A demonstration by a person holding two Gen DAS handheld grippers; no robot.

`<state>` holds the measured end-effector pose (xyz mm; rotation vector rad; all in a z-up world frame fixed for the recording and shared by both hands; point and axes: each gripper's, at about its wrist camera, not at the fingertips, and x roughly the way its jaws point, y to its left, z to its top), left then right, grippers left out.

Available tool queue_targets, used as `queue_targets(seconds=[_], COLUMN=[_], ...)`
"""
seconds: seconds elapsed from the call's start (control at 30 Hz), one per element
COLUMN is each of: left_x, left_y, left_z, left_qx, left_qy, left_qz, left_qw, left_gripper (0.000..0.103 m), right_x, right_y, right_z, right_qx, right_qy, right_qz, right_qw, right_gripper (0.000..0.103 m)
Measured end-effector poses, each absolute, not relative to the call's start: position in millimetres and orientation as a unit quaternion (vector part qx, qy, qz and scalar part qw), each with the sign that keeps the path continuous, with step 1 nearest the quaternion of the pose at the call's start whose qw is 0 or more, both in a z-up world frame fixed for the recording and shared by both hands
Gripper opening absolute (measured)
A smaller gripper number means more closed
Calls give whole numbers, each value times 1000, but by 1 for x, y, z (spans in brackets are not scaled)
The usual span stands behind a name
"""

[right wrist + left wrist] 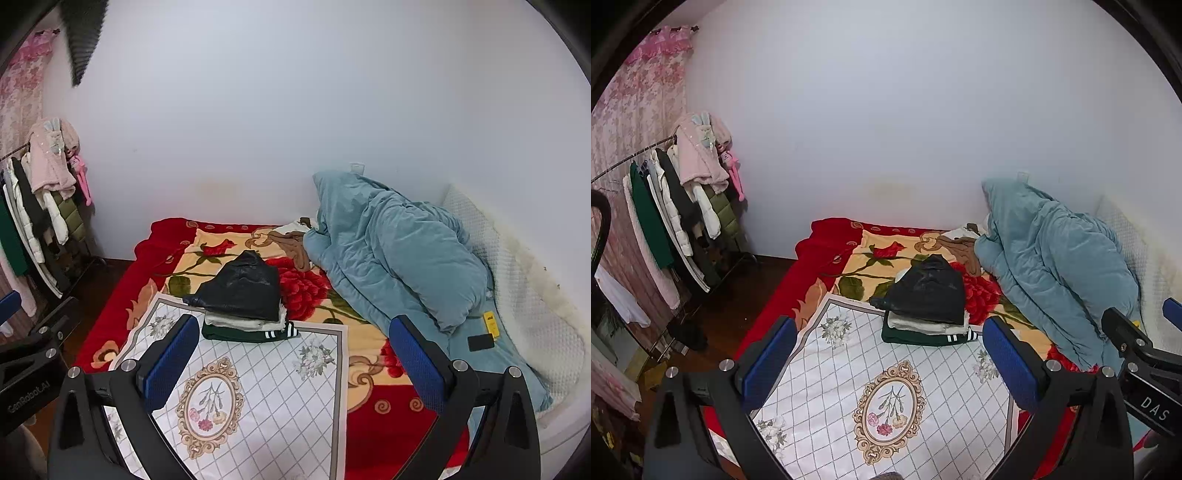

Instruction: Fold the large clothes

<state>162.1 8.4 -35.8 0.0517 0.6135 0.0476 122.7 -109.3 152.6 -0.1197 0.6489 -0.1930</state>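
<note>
A stack of folded clothes (925,306) sits at the far edge of a white floral cloth (886,387) on the bed; a shiny black garment (929,288) is on top, white and dark green ones below. It also shows in the right wrist view (243,299). My left gripper (886,360) is open and empty, held above the white cloth in front of the stack. My right gripper (295,360) is open and empty, over the white cloth (258,398) and the red blanket. A brown garment (964,249) lies loose behind the stack.
A red rose blanket (388,417) covers the bed. A bunched teal quilt (399,258) fills the right side, with a black phone (480,342) and a yellow item on it. A clothes rack (676,214) stands at the left by the wall. The right gripper's body (1145,365) shows at right.
</note>
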Motion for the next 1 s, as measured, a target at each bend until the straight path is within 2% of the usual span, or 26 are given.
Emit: queue_targets(seconds=[1.0], left_x=[155], left_y=[8], left_z=[-34], left_qx=[27], left_qy=[297], left_qz=[27], left_qw=[954], left_gripper=[103], right_x=[106], right_y=[-100], right_z=[146], right_qx=[-57], right_qy=[311], right_qz=[-98], right_qw=[944], right_gripper=[103])
